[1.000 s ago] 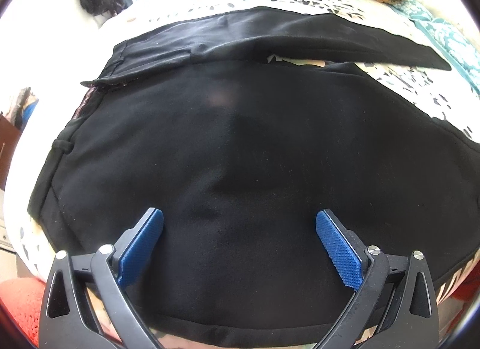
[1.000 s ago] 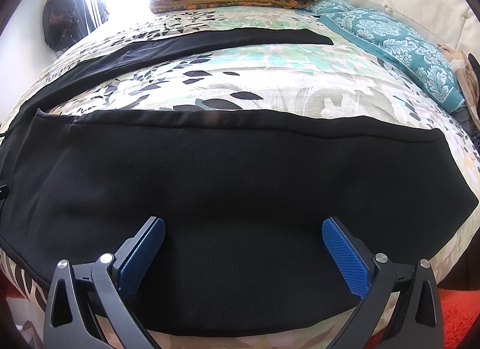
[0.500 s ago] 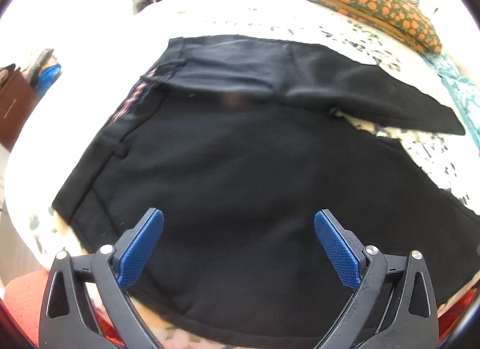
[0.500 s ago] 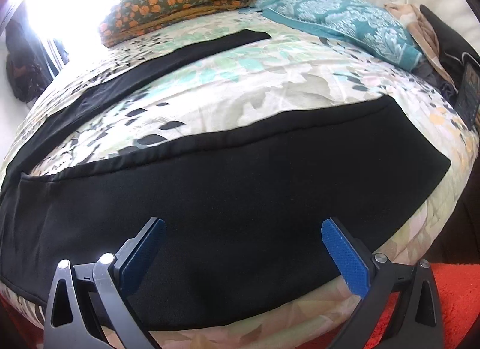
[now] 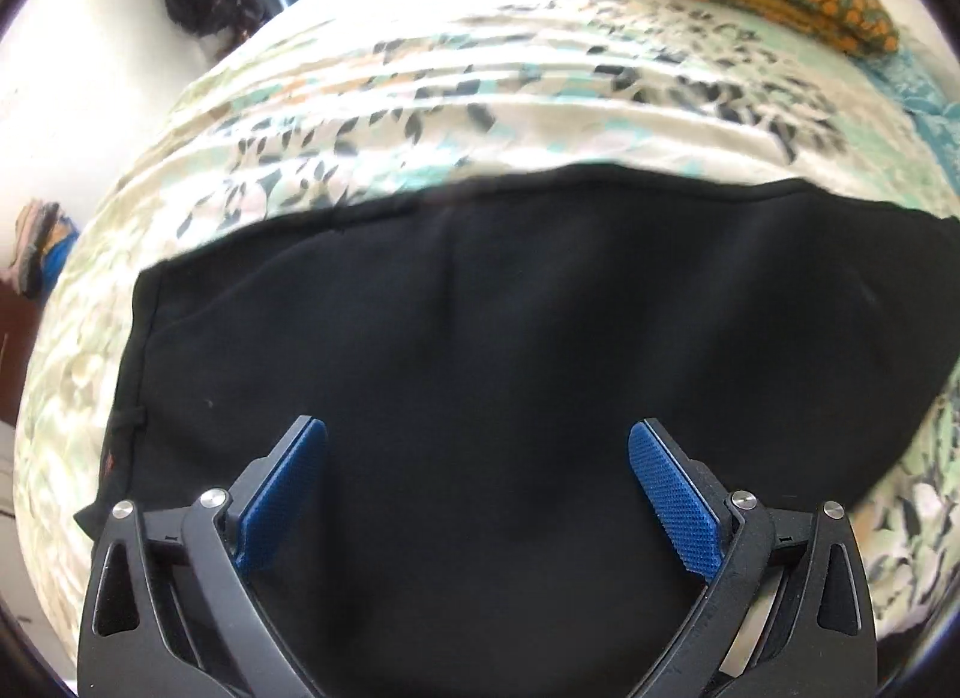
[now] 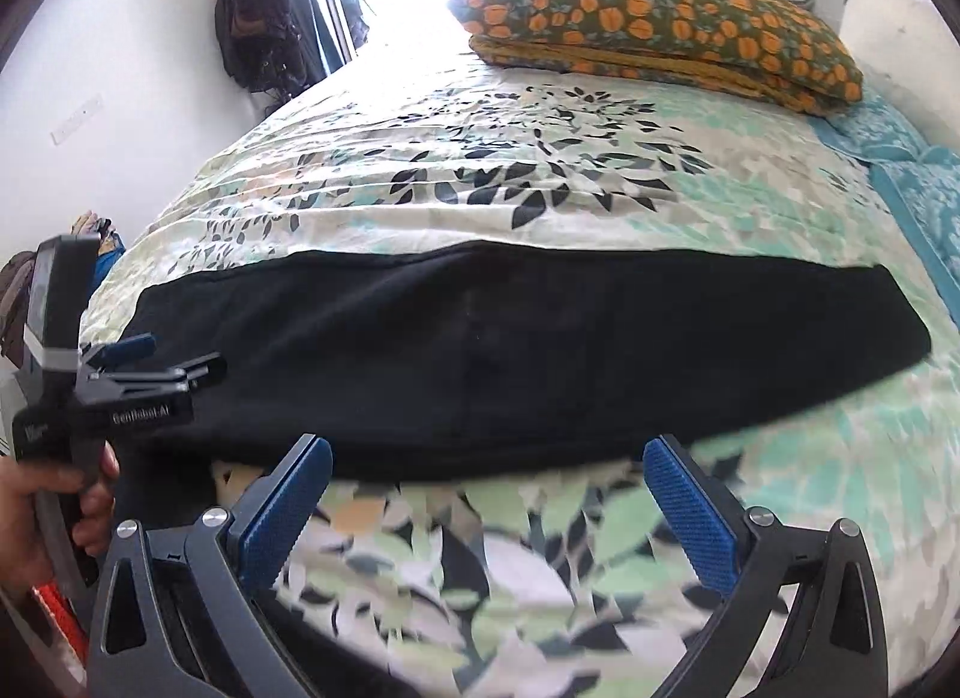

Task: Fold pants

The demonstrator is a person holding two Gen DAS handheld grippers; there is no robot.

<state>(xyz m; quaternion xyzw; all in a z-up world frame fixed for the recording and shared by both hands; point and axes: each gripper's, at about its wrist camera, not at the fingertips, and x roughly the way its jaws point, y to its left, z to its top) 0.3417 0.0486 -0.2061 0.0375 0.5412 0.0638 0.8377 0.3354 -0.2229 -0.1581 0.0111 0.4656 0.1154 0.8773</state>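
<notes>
Pants [image 6: 540, 350], black, lie flat on the bed [image 6: 540, 188] as one long band, with both legs together, running from left to right near the bed edge closest to me. No box or basket shows in either view; the bed alone carries everything. My left gripper [image 5: 477, 494] hangs over the wide end of the pants [image 5: 480, 368], its two blue pads [image 5: 672, 503] spread wide apart with only black cloth seen between them, and I cannot tell if they touch it. My right gripper [image 6: 486, 509] is also spread wide, and it hovers over the flowered bedcover just in front of the near edge of the pants, pinching nothing. In the right wrist view I see my left hand [image 6: 36, 512] around the handle of the left gripper [image 6: 138, 362] at the left end of the pants. Farther back on the bed a folded orange-flowered blanket [image 6: 660, 26] lies, well apart from the pants. A teal patterned cloth [image 6: 918, 176] lies at the right side. A dark bag [image 6: 252, 8] hangs on the wall beyond the bed.
</notes>
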